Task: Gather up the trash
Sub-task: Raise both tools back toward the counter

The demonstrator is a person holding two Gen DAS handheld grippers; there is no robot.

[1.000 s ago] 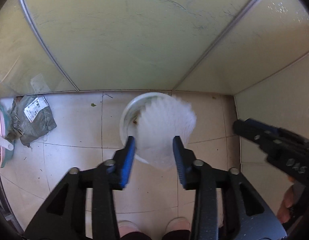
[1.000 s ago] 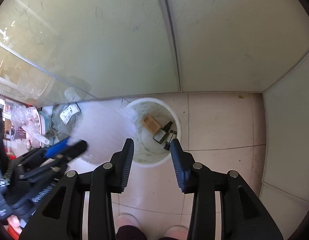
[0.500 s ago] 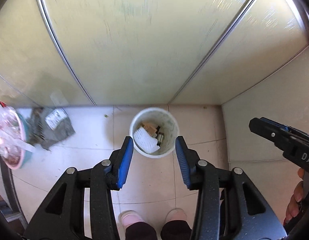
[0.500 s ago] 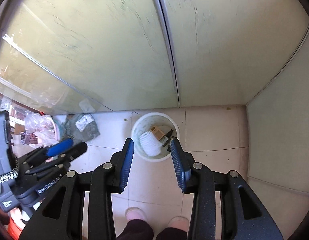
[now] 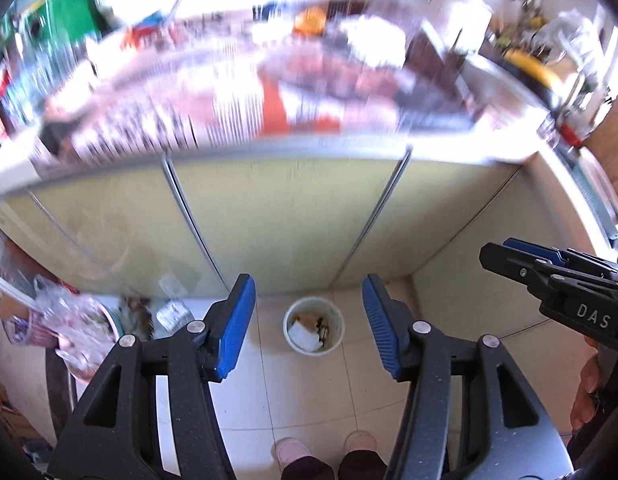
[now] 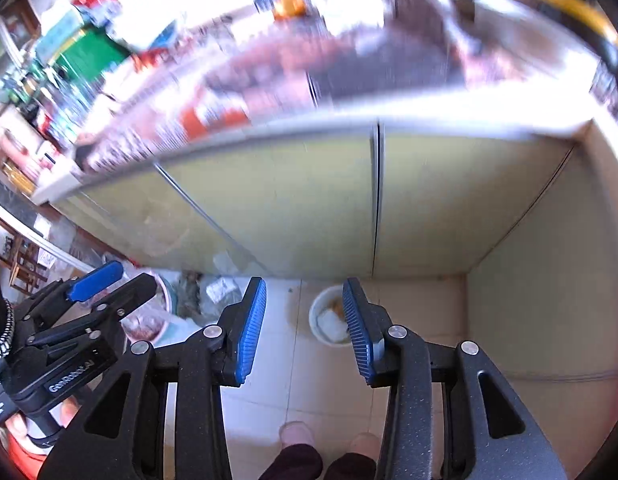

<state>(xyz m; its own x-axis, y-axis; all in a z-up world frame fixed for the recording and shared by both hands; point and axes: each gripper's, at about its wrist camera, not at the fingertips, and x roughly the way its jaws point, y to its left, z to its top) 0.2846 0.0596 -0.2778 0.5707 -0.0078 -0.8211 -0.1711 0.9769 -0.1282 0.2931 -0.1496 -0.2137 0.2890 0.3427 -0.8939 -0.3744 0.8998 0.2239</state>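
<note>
Vs. the frames 0.5 s ago both cams sit much higher now; the white trash bin (image 5: 313, 331) looks smaller and far below, and the cluttered desk (image 5: 269, 148) above the yellow-green cabinet doors (image 5: 285, 220) has come into view, blurred by motion; 1 s ago a white foam net was between the left fingers over the bin, now the white piece (image 5: 301, 335) lies inside the bin w/ a brown scrap and dark bits.

Count: 1 bin; 2 hand-held grippers; 2 pink slippers (image 5: 291, 450) at the bottom edge; 1 grey packet w/ white label (image 5: 171, 314) on the floor left of the bin; 1 bowl w/ clear plastic (image 5: 83, 320) further left; things on the desk too blurred to count.

Left hand-held gripper (image 5: 307, 318): blue pads wide apart, nothing between them, touching nothing; the bin shows in the gap, well below. Right hand-held gripper (image 6: 304, 320): jaws also apart, a bit narrower, empty; its right pad (image 6: 359, 328) covers part of the bin (image 6: 327, 322) in the view but is not in contact w/ it. In left cam the right hand-held gripper appears from the side at the right edge, fingers near together there, so how far it is open is judged from its own cam. Bin stands on the tiled floor (image 5: 305, 396) just before the cabinet, near the corner.
</note>
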